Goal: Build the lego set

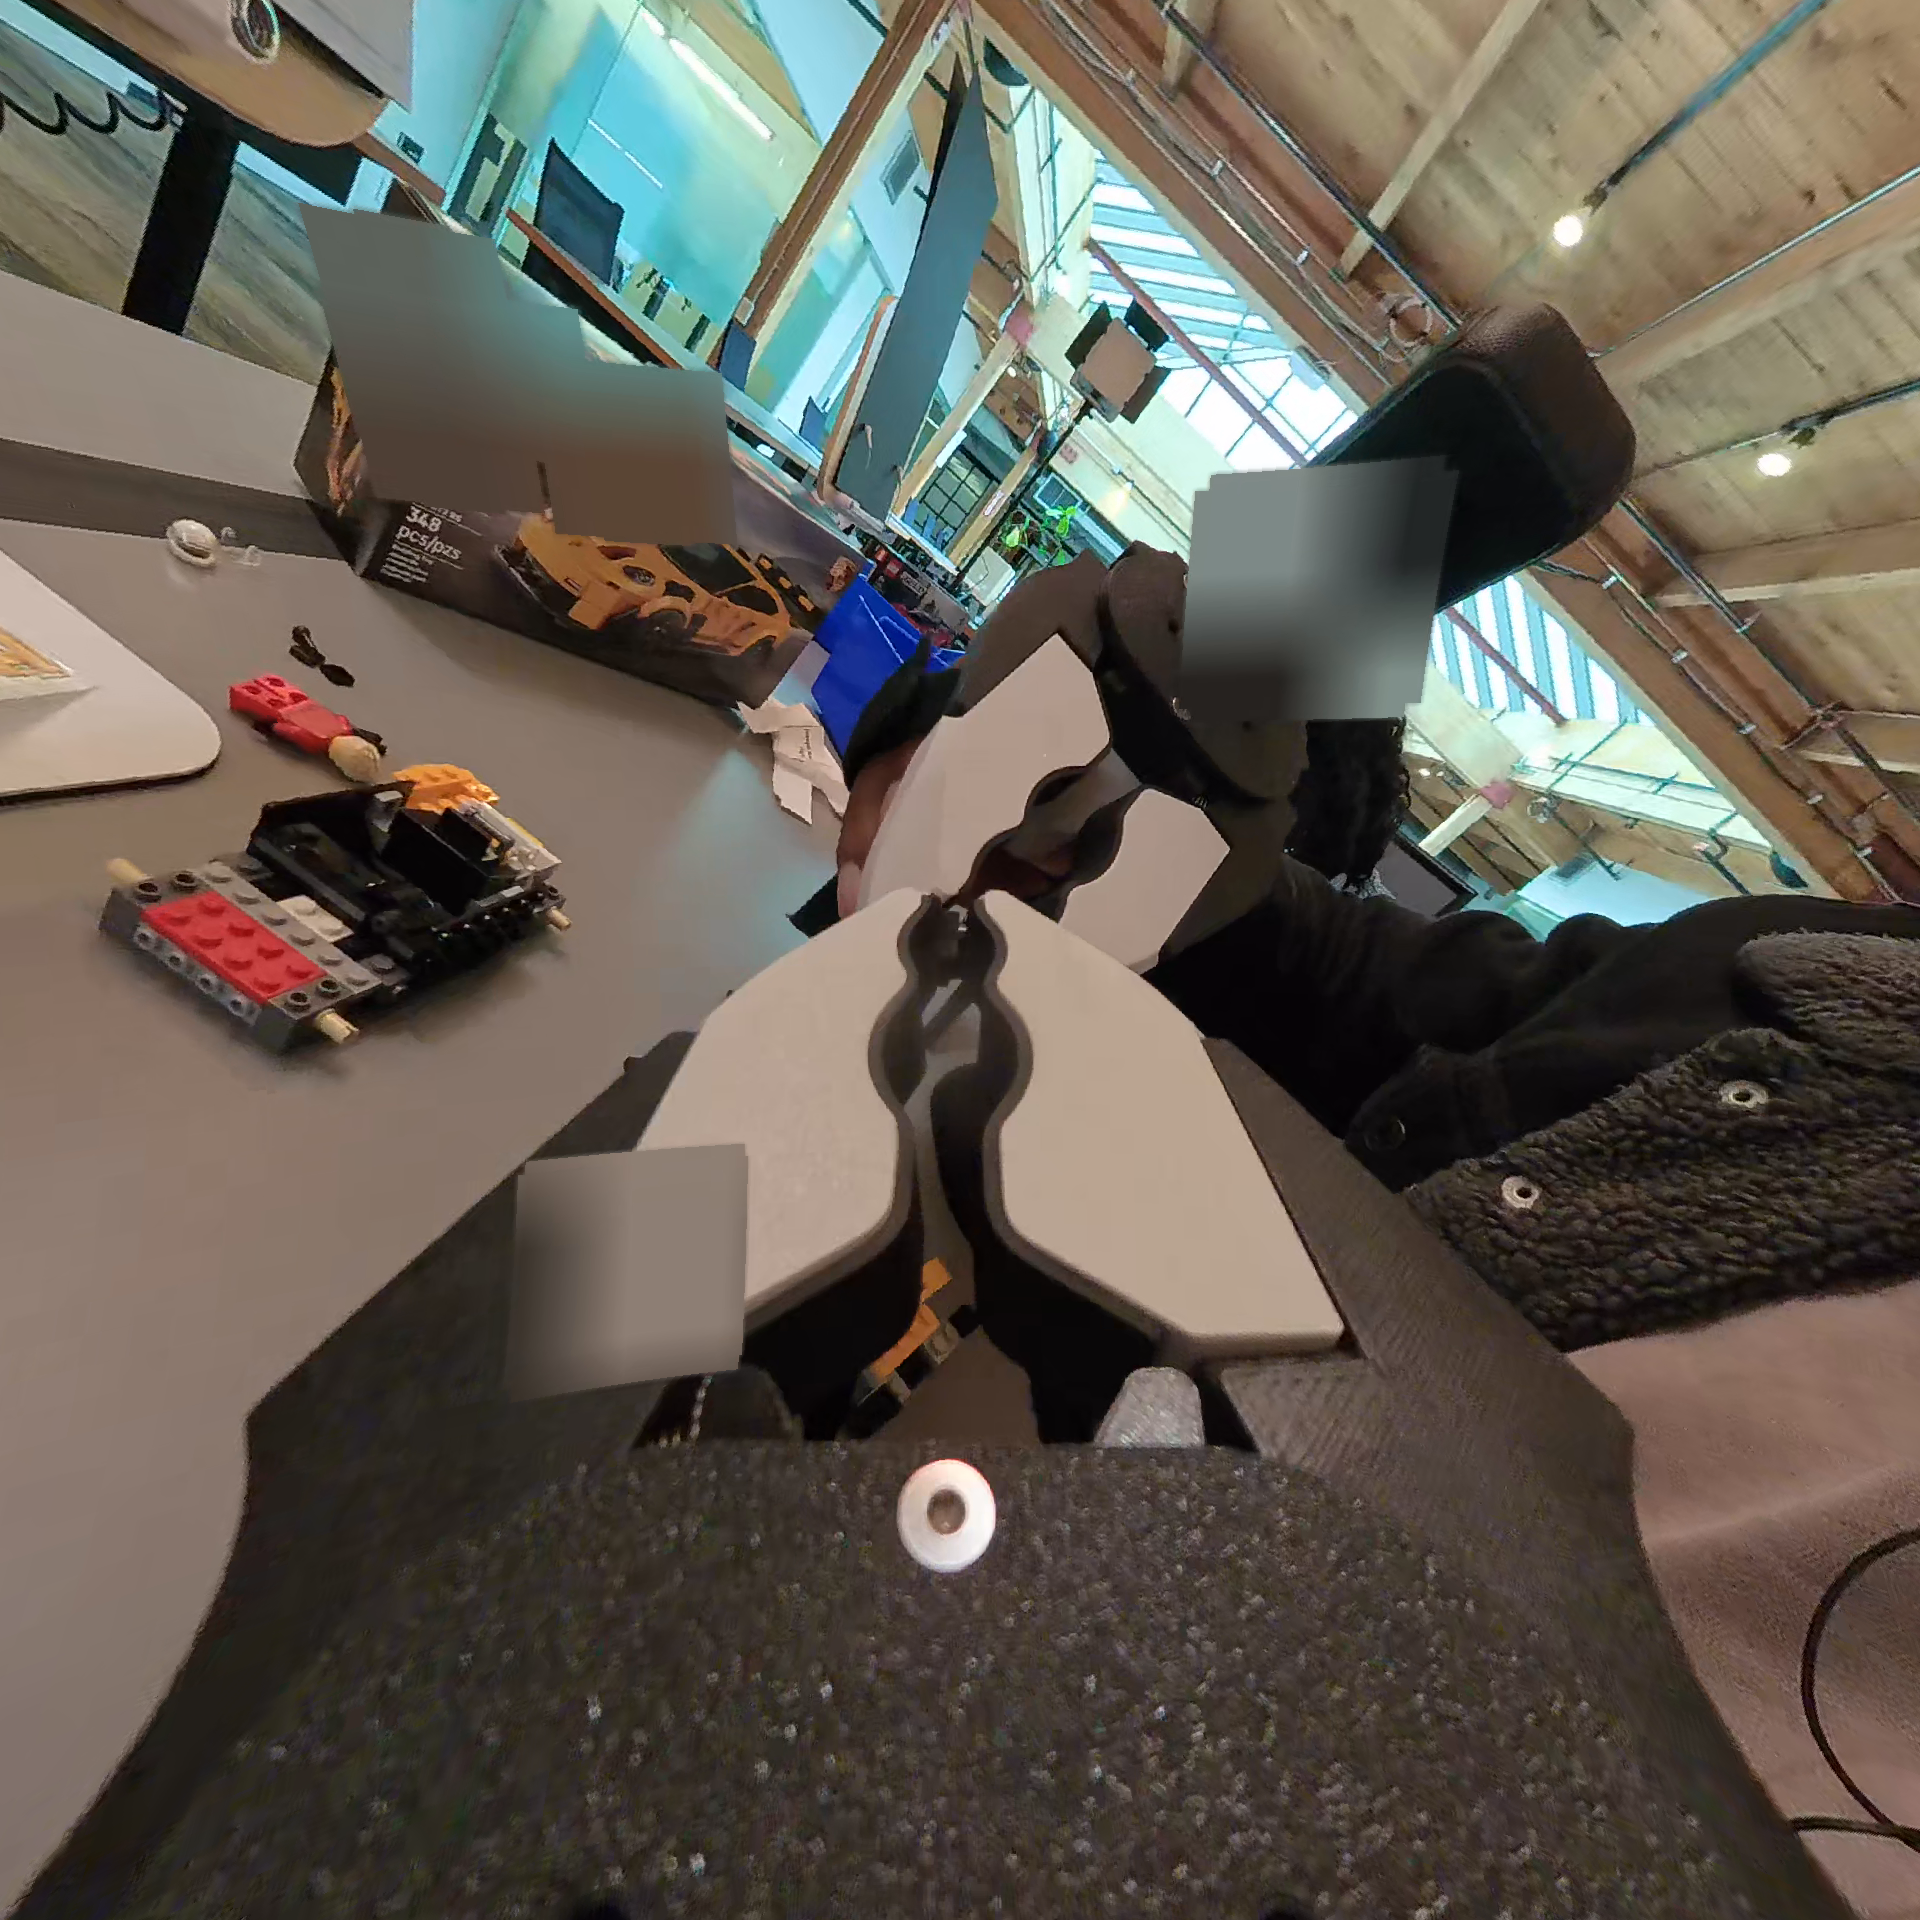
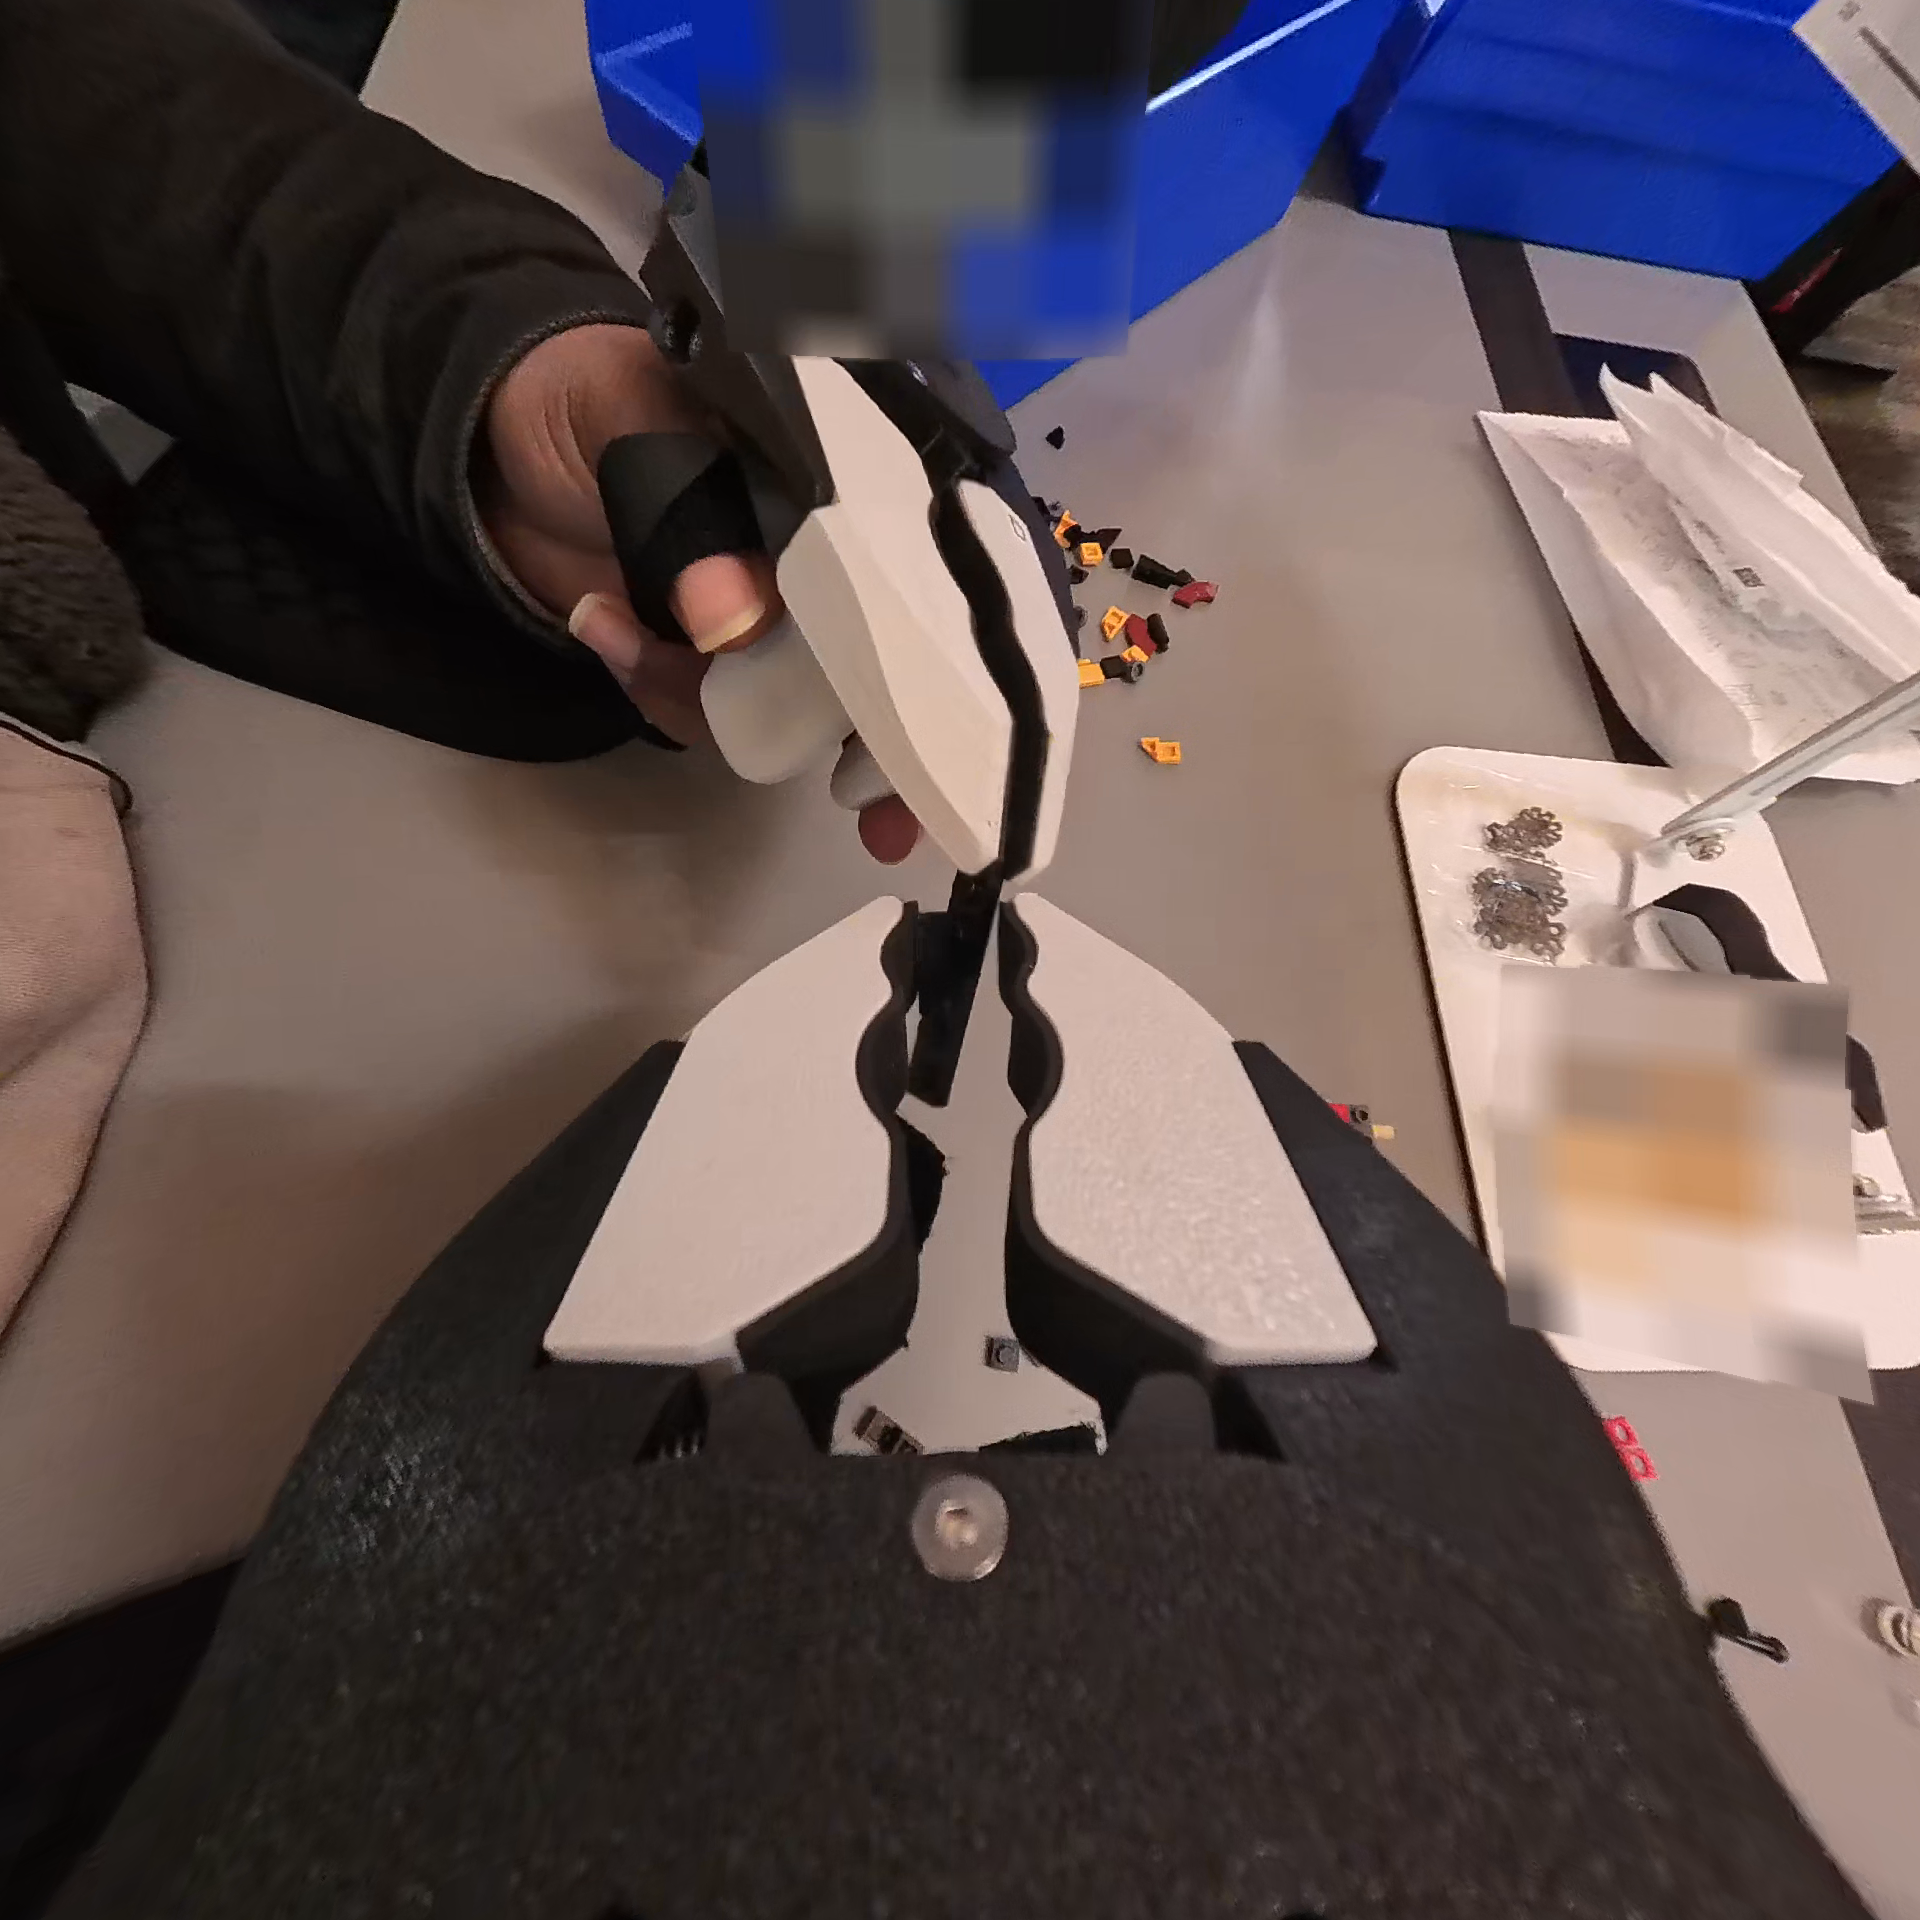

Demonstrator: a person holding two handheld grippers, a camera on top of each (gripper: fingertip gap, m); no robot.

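While fingers (image 2: 1117, 1039) pinch black piece (image 2: 951, 997): loose bricks (image 2: 1127, 613) beyond.

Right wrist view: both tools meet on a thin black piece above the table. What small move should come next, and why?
Probably press the two tools gently together. The right tool is shut on the long black piece, and the left tool touches its upper end, tip to tip. Whether the left holds a second piece is hidden. The half-built car lies untouched on the table.
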